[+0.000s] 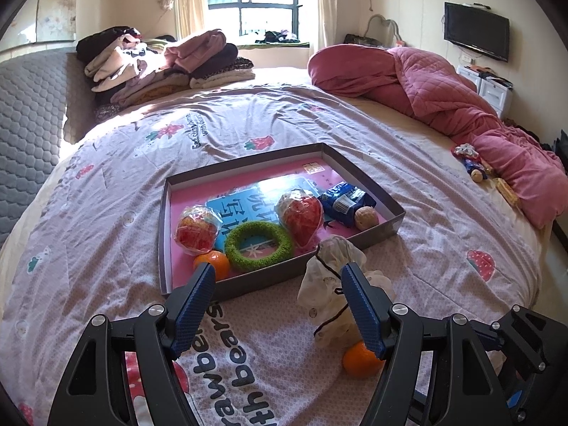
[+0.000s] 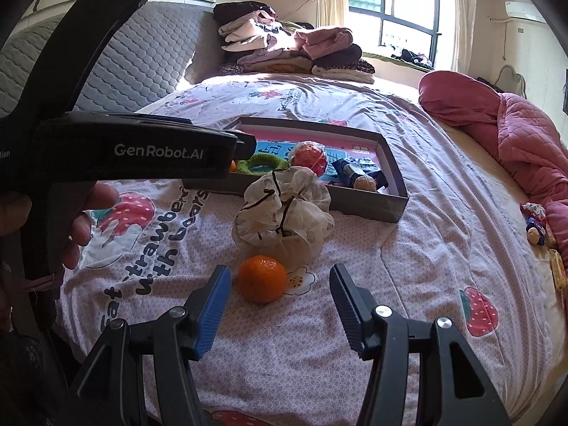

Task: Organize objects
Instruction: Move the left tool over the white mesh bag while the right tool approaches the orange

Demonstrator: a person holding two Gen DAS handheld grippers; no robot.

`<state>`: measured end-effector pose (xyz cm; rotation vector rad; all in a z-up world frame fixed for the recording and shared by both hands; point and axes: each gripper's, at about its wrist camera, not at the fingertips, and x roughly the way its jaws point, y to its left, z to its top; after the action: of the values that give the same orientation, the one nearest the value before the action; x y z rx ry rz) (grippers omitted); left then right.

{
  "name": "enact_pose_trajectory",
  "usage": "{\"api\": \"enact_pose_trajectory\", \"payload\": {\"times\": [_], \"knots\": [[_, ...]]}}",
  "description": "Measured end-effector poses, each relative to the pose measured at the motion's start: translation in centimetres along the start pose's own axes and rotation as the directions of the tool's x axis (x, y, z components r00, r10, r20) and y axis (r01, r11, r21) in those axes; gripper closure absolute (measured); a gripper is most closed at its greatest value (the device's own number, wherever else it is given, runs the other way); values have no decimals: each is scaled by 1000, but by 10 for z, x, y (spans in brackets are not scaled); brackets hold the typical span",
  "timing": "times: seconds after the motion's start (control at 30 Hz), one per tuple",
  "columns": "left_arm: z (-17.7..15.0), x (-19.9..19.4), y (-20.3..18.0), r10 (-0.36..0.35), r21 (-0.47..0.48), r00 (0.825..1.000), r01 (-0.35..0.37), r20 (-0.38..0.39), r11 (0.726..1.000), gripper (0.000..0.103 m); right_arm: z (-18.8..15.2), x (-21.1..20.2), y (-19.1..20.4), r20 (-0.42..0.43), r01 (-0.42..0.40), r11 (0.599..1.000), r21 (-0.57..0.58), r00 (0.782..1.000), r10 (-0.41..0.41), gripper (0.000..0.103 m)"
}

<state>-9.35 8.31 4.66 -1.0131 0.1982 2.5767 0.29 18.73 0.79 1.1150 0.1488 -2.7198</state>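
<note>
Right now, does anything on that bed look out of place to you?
Yes. Most small things sit in the shallow box, but an orange and a crumpled drawstring pouch lie loose on the bedspread in front of it. A few more bits are scattered by the pink quilt. Nothing looks spilled or broken.

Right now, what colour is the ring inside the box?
Green ring, clearest in the left wrist view.

— What's loose on the strawberry-print bedspread?
— A round orange mandarin point(image 2: 262, 279), just beside a crumpled cream drawstring cloth pouch point(image 2: 284, 213).
— And the shallow grey cardboard tray point(image 1: 376, 238)?
— A fuzzy green ring point(image 1: 259, 245), two red net-wrapped fruits point(image 1: 300, 214), another mandarin point(image 1: 218, 262).
</note>
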Motion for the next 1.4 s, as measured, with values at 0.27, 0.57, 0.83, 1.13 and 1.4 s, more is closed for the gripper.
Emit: {"api": "enact_pose_trajectory", "payload": {"times": [0.27, 0.57, 0.83, 1.13, 1.4], "knots": [[-3, 9, -3, -4, 5, 1000, 4, -16, 1000, 28, -5, 8, 4, -18, -15, 1000, -5, 1000, 15, 46], [-5, 16, -8, -9, 17, 1000, 9, -28, 1000, 28, -10, 17, 3, -43, -30, 1000, 4, 999, 30, 46], [-7, 22, -11, -18, 25, 999, 18, -34, 1000, 28, -12, 22, 1, -52, -38, 999, 17, 998, 39, 46], [-8, 28, -12, -26, 19, 999, 26, -41, 999, 28, -12, 25, 2, -57, -44, 999, 21, 997, 45, 46], [-10, 35, -11, -24, 12, 999, 25, -47, 1000, 28, -12, 32, 3, -64, -49, 999, 23, 997, 50, 46]]}}
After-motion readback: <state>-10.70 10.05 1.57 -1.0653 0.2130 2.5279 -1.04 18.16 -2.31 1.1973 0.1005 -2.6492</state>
